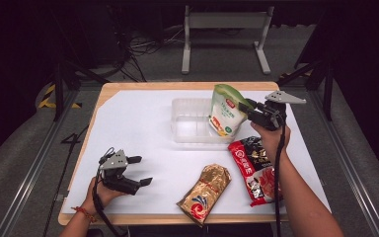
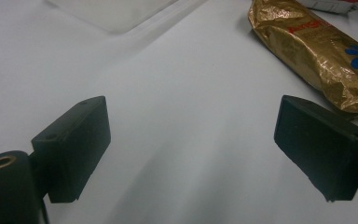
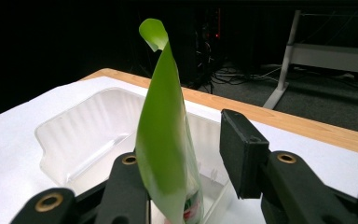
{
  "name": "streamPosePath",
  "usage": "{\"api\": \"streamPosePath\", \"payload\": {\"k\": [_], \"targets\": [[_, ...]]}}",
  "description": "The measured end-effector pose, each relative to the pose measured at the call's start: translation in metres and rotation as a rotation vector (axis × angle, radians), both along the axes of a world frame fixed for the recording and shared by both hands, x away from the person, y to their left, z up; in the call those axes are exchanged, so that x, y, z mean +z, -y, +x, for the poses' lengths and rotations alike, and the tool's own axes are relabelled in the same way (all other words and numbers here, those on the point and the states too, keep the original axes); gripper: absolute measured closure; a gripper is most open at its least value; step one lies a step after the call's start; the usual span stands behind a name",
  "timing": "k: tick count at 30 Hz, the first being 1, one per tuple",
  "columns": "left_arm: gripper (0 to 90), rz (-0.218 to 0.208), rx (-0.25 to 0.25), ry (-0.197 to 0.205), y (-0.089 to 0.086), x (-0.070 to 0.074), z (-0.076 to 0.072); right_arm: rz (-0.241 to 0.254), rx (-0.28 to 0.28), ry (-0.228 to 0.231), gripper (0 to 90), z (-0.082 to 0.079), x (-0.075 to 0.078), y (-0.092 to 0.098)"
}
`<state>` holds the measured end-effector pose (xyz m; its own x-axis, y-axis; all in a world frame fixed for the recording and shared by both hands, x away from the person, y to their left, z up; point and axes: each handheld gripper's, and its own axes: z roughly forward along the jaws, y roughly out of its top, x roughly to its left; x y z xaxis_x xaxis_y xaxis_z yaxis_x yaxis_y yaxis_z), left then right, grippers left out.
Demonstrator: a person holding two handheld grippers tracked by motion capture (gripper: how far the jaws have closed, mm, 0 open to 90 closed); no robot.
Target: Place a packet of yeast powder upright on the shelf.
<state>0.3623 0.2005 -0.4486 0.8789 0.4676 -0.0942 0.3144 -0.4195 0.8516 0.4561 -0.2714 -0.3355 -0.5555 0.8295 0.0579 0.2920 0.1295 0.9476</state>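
A green and white pouch (image 1: 225, 114) stands tilted at the right end of a clear plastic tray (image 1: 185, 129). My right gripper (image 1: 249, 111) is at the pouch's upper right edge. In the right gripper view the pouch (image 3: 163, 140) rises between the jaws of the right gripper (image 3: 186, 144); a gap shows between it and the right-hand jaw, so the gripper is open. The tray (image 3: 84, 135) lies just behind. My left gripper (image 1: 140, 171) rests low at the table's front left, open and holding nothing (image 2: 193, 112).
A gold packet (image 1: 206, 193) (image 2: 317, 51) lies near the front edge. A red and black packet (image 1: 254, 168) lies under my right forearm. A white sheet (image 1: 138, 123) covers the wooden table. A metal stand (image 1: 224, 29) and cables are on the floor beyond.
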Motion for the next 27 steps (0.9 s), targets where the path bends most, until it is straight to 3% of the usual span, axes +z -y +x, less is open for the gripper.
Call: {"api": "streamPosePath", "payload": {"k": [15,17,27], "targets": [[11.5,-0.006,-0.005,0.000,-0.001,0.000,-0.001,-0.007,-0.005,-0.028,60.1,0.011,-0.007,-0.012],[11.6,-0.028,-0.010,-0.011,0.000,0.001,-0.002,0.000,-0.004,-0.024,59.8,0.007,-0.005,-0.009],[11.8,-0.035,-0.070,-0.024,0.019,0.010,-0.008,-0.002,-0.007,-0.031,59.7,-0.021,-0.003,0.011]]}}
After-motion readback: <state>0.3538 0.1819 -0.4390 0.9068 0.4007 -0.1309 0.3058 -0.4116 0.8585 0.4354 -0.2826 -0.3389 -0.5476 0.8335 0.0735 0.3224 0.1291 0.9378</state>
